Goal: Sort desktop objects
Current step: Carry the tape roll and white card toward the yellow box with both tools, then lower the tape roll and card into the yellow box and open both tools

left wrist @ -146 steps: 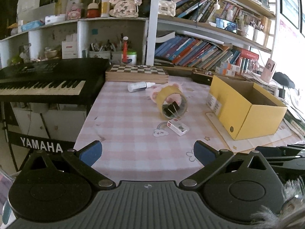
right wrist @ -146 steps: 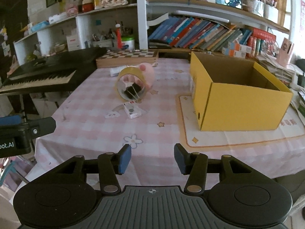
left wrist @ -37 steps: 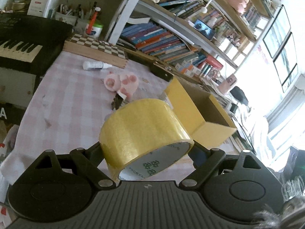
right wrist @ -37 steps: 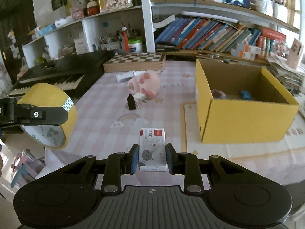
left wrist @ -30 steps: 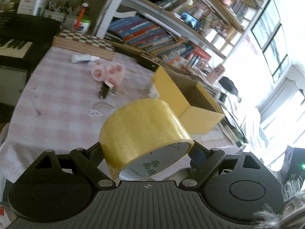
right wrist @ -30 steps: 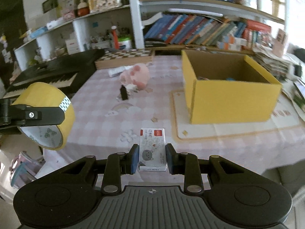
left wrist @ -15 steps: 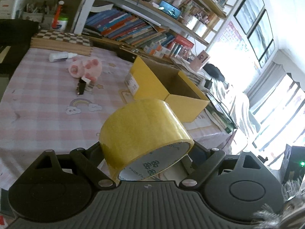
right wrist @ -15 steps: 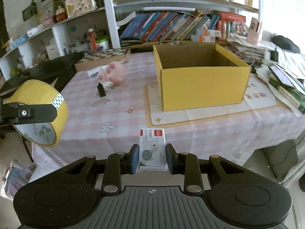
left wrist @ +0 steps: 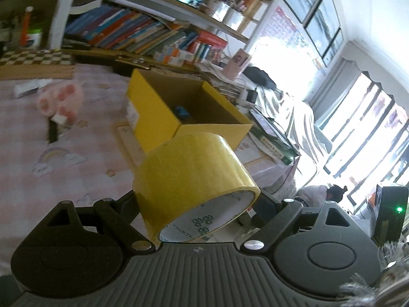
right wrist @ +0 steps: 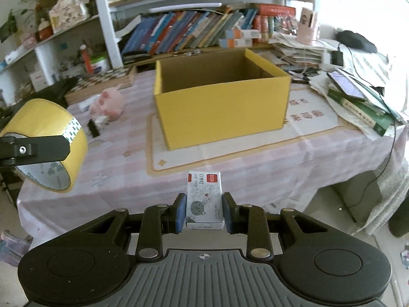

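Now mid-carry: the left gripper clamps a wide yellow tape roll, the right gripper pinches a small white staple box; both must reach over the open yellow cardboard box before releasing.

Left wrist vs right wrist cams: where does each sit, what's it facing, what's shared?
Left wrist: on the left hand-held gripper, looking along its fingers past the clamped yellow tape roll into the yellow box.
Right wrist: on the right hand-held gripper, which pinches a small staples box, facing the table edge.
Shared: tape roll, yellow box, pink plush toy, bookshelf.
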{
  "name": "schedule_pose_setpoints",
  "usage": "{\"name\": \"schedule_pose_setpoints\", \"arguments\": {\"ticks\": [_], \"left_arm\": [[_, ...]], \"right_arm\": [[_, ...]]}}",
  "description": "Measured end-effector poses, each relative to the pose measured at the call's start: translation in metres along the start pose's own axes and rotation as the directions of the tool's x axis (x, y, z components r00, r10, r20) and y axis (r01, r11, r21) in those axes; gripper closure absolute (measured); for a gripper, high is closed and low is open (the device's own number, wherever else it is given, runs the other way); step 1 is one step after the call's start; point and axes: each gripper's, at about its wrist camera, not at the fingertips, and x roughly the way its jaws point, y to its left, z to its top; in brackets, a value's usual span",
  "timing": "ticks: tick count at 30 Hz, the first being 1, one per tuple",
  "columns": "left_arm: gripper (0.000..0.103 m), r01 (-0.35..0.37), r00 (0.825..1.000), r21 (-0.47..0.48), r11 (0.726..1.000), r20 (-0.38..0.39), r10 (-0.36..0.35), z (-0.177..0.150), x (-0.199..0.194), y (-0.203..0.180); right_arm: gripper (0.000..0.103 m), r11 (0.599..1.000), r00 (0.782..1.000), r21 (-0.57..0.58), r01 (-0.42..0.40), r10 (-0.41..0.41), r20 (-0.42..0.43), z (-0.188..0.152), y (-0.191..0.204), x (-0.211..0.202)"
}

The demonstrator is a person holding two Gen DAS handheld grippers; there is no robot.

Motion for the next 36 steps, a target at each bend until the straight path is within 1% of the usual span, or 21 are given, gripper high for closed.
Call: {"name": "schedule_pose_setpoints", "arguments": {"ticks": [9, 16, 22, 26, 30, 33, 36], "left_arm": [[0.014, 0.037, 0.999, 0.027, 0.999, 0.003, -0.037, 0.032, 0.043, -0.021], [0.014, 0.027, 0.999, 0.04, 0.999, 0.036, -0.029, 0.061, 0.073, -0.034], [0.014, -0.022, 0.997, 0.072, 0.997, 0.079, 0.017, 0.085, 0.095, -0.044], [0.014, -0.078, 0.991, 0.1, 0.992, 0.115, 0.066, 0.103, 0.111, -0.05], [0.014, -0.135, 0.983, 0.15, 0.979, 0.14, 0.114, 0.12, 0.128, -0.054], [0.014, -0.165, 0.981, 0.186, 0.969, 0.137, 0.141, 0.13, 0.145, -0.055], [0.014, -0.193, 0.979, 0.229, 0.954, 0.103, 0.174, 0.138, 0.169, -0.053]], "right_arm": [[0.074, 1.0, 1.0, 0.007, 0.021, -0.021, 0.008, 0.028, -0.037, 0.017], [0.074, 1.0, 0.999, -0.01, 0.003, -0.003, 0.035, 0.057, -0.06, 0.03], [0.074, 0.998, 0.997, -0.046, -0.04, 0.043, 0.068, 0.088, -0.076, 0.042], [0.074, 0.993, 0.991, -0.088, -0.074, 0.083, 0.105, 0.112, -0.086, 0.049], [0.074, 0.983, 0.983, -0.153, -0.103, 0.125, 0.138, 0.137, -0.09, 0.061], [0.074, 0.97, 0.978, -0.208, -0.125, 0.156, 0.14, 0.153, -0.092, 0.076], [0.074, 0.951, 0.975, -0.277, -0.14, 0.181, 0.129, 0.167, -0.09, 0.093]]}}
